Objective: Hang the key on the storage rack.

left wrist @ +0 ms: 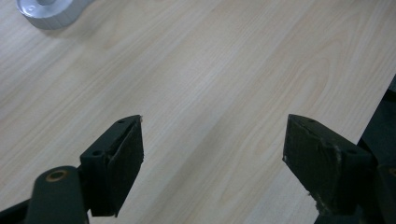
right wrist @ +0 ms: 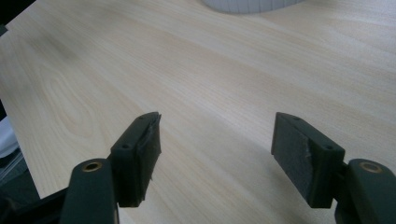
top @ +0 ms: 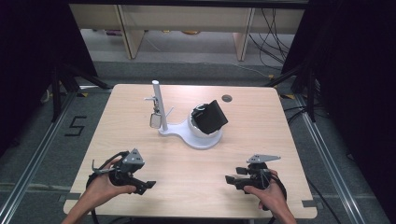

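A white stand (top: 196, 135) sits mid-table, with an upright post (top: 157, 100) on its left. A small metal piece (top: 154, 119) hangs from the post. On the stand's round right end rests a black boxy object (top: 210, 116), tilted. My left gripper (top: 145, 186) is held low over the front left of the table, jaws open and pointing right, with nothing between them (left wrist: 212, 135). My right gripper (top: 232, 177) is at the front right, pointing left, open and holding nothing (right wrist: 217, 133). An edge of the white stand (left wrist: 46, 11) (right wrist: 252, 4) shows at the top of both gripper views.
The light wooden table (top: 187, 168) has a round cable hole (top: 227, 98) near its far edge. Dark curtains and stand legs flank the table; cables (top: 275, 37) lie on the floor behind it. The table's edge (right wrist: 14, 140) is close to my right gripper.
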Demonstrator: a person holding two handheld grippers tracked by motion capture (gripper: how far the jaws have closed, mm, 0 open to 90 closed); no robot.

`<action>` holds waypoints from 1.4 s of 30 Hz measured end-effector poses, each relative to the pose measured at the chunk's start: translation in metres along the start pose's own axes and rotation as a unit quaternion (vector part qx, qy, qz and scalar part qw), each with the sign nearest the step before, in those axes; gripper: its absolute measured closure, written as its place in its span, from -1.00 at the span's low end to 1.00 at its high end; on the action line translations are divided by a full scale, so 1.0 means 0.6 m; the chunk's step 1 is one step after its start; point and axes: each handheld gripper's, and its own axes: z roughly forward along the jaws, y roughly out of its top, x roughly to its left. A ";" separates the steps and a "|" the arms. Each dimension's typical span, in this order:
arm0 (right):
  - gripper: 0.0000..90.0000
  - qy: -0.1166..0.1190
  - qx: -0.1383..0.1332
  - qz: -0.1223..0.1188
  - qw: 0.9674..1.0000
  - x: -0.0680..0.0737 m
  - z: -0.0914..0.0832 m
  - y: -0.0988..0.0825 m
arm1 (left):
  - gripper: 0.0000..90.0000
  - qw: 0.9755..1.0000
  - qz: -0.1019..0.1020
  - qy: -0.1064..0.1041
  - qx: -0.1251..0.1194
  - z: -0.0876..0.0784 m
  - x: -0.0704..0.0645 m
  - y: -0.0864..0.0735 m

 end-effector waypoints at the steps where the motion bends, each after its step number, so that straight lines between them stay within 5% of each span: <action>1: -0.30 0.000 0.000 0.000 1.000 0.000 0.001 0.000 | -0.56 1.000 -0.001 0.001 -0.001 0.004 -0.006 -0.004; 11: -0.55 0.004 -0.010 -0.009 1.000 0.005 0.007 0.002 | -0.56 1.000 0.005 0.013 -0.016 0.026 -0.026 -0.033; 12: -0.55 0.004 -0.008 0.005 1.000 0.011 0.007 0.001 | -0.56 1.000 0.000 0.011 -0.017 0.029 -0.027 -0.037; 13: -0.55 -0.004 -0.010 -0.013 1.000 0.009 0.006 0.002 | -0.56 1.000 -0.005 0.016 -0.024 0.031 -0.029 -0.042; 15: -0.56 0.007 -0.003 -0.004 1.000 0.015 0.008 0.002 | -0.56 0.999 -0.004 0.020 -0.033 0.034 -0.030 -0.049; 17: -0.56 0.001 -0.004 -0.033 0.999 0.014 0.010 0.002 | -0.56 0.999 -0.012 0.022 -0.039 0.037 -0.033 -0.058; 19: -0.56 0.006 0.004 -0.025 1.000 0.024 0.012 0.001 | -0.56 0.999 -0.006 0.029 -0.042 0.040 -0.035 -0.065; 20: -0.56 0.000 -0.004 -0.048 0.999 0.021 0.014 0.002 | -0.56 0.999 -0.008 0.026 -0.042 0.042 -0.037 -0.071; 22: -0.56 0.006 0.006 -0.038 0.999 0.028 0.014 0.001 | -0.56 0.998 -0.022 0.027 -0.049 0.045 -0.042 -0.078; 23: -0.56 0.009 0.002 -0.039 0.999 0.029 0.016 0.000 | -0.56 0.998 0.000 0.035 -0.049 0.047 -0.039 -0.081; 27: -0.56 0.005 0.012 -0.046 0.999 0.033 0.019 -0.001 | -0.56 0.998 -0.014 0.036 -0.049 0.056 -0.055 -0.093; 32: -0.56 0.001 0.006 -0.068 0.998 0.033 0.022 -0.001 | -0.57 0.998 -0.009 0.032 -0.047 0.066 -0.063 -0.098; 33: -0.56 0.010 0.007 -0.064 0.998 0.033 0.024 -0.001 | -0.57 0.998 0.008 0.036 -0.044 0.067 -0.060 -0.097; 35: -0.56 0.007 0.009 -0.066 0.998 0.033 0.023 -0.001 | -0.57 0.998 -0.008 0.031 -0.047 0.070 -0.062 -0.098; 42: -0.57 0.005 0.004 -0.069 0.998 0.032 0.024 -0.001 | -0.58 0.998 -0.012 0.033 -0.047 0.074 -0.064 -0.099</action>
